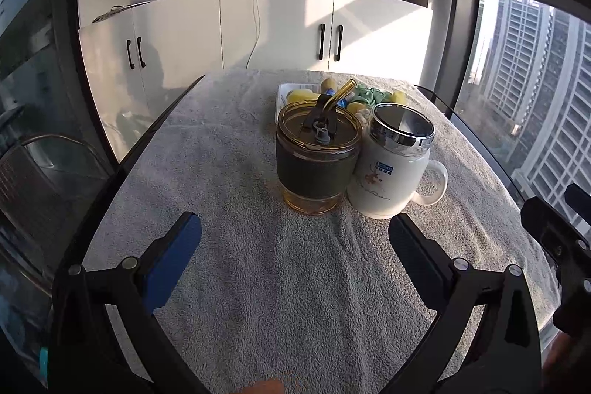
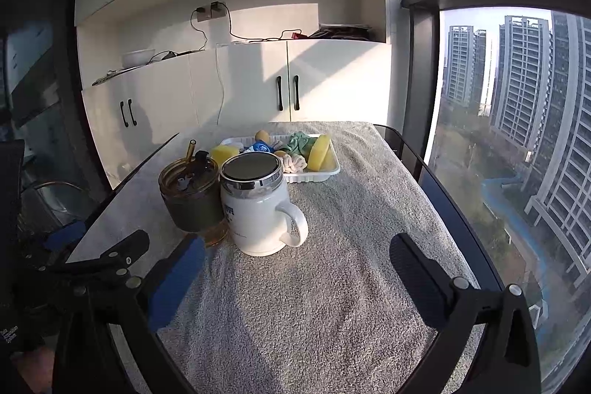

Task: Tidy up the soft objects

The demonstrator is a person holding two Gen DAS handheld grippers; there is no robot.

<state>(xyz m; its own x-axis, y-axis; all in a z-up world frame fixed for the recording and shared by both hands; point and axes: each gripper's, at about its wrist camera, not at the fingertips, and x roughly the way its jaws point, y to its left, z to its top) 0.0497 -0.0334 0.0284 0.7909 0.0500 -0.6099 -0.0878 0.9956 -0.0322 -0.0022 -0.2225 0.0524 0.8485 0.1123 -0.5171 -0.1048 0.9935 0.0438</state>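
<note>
Grey towel (image 2: pixel 332 283) covers the table; white tray (image 2: pixel 314 177) holds yellow sponges (image 2: pixel 319 147), a green cloth (image 2: pixel 301 141) and something blue, perhaps a wrapper (image 2: pixel 261 147); amber tumbler (image 1: pixel 317 154) with dark green sleeve; white mug (image 2: pixel 258 213), blue logo, faint floral print

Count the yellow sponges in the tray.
2 clearly: one yellow sponge at the white tray's left end, one on edge at its right end. The cups hide part, so more may lie unseen.
</note>
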